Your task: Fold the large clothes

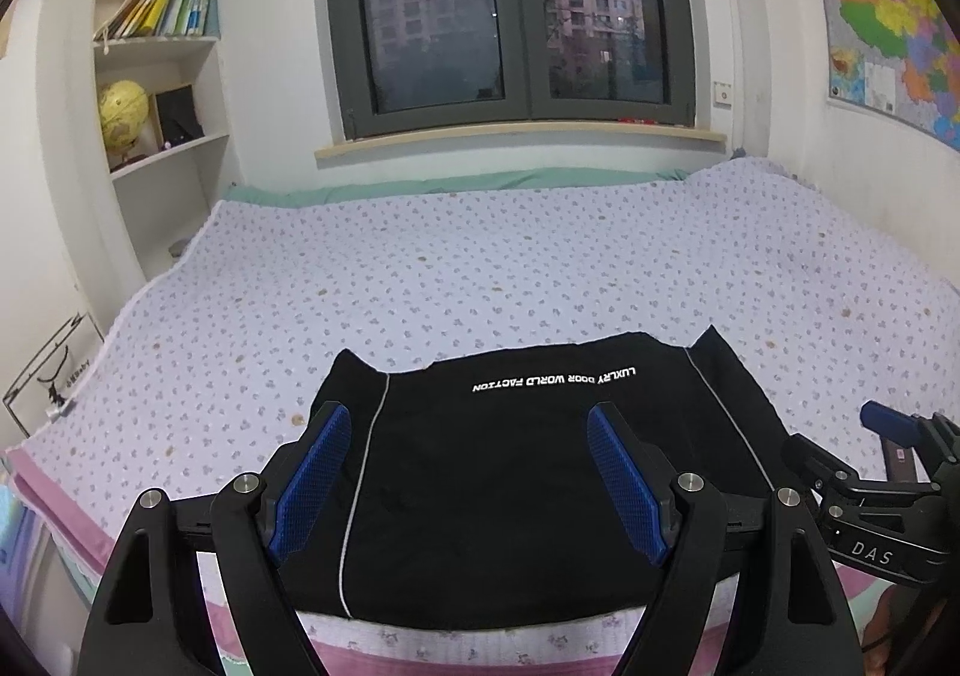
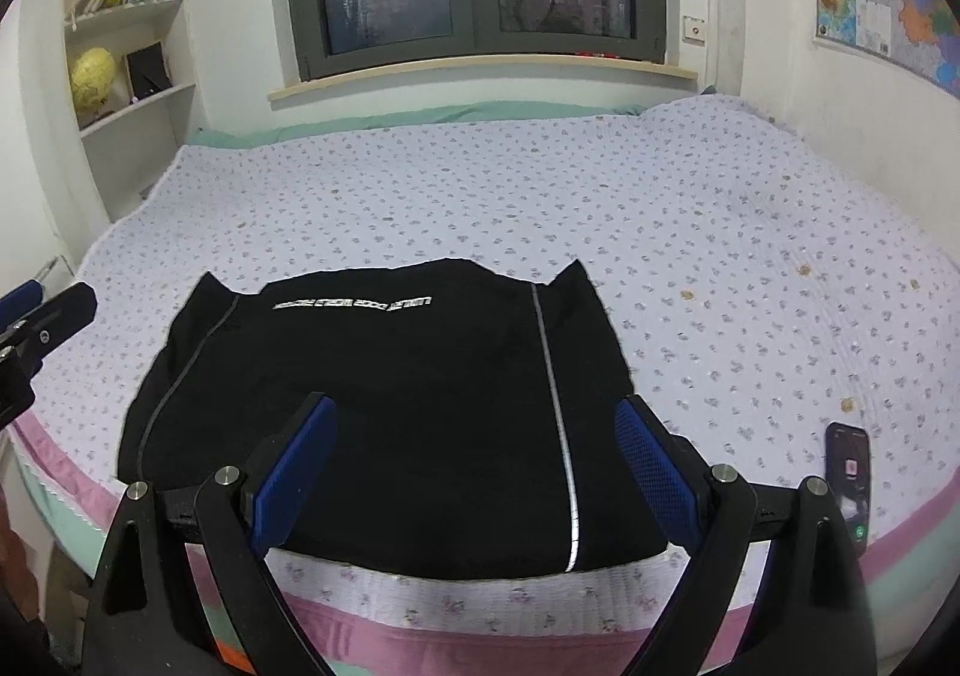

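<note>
Black garment (image 1: 510,472) folded at bed (image 1: 480,268) near edge, left gripper (image 1: 468,490) and right gripper (image 2: 474,472) jaws apart, empty

A bed (image 1: 420,268) with a pale flowered cover fills the room. Behind it a dark-framed window (image 1: 510,9) shows tower blocks and a reflected ceiling lamp. White shelves (image 1: 162,45) on the left hold books and a yellow globe (image 1: 123,114). A coloured map (image 1: 888,33) hangs on the right wall.

Both tongs tilt downward side by side, left tongs (image 1: 465,472) and right tongs (image 2: 474,466) spread wide, gripping nothing.
</note>
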Demonstrator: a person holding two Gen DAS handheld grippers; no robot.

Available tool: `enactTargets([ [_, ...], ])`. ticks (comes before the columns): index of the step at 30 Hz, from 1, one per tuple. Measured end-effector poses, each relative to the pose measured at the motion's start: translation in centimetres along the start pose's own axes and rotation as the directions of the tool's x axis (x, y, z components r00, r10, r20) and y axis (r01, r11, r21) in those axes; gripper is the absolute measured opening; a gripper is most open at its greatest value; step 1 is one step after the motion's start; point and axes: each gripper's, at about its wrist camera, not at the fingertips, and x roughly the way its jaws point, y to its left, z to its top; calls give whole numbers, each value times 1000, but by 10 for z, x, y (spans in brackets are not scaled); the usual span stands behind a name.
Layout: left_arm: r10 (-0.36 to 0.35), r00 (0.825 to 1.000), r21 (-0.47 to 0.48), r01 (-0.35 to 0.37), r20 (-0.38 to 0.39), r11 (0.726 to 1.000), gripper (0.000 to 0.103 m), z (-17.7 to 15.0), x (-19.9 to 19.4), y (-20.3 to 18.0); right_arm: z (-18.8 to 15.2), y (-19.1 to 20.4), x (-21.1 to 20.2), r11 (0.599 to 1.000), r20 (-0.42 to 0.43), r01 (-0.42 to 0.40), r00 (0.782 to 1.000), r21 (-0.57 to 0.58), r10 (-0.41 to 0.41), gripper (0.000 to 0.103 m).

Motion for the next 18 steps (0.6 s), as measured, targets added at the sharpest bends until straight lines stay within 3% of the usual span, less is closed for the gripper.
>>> enactTargets([
  [18,4,999,-23,-5,-48,1000,82,-9,16,22,1,22,7,997,-22,22,999,-75,-24,95],
])
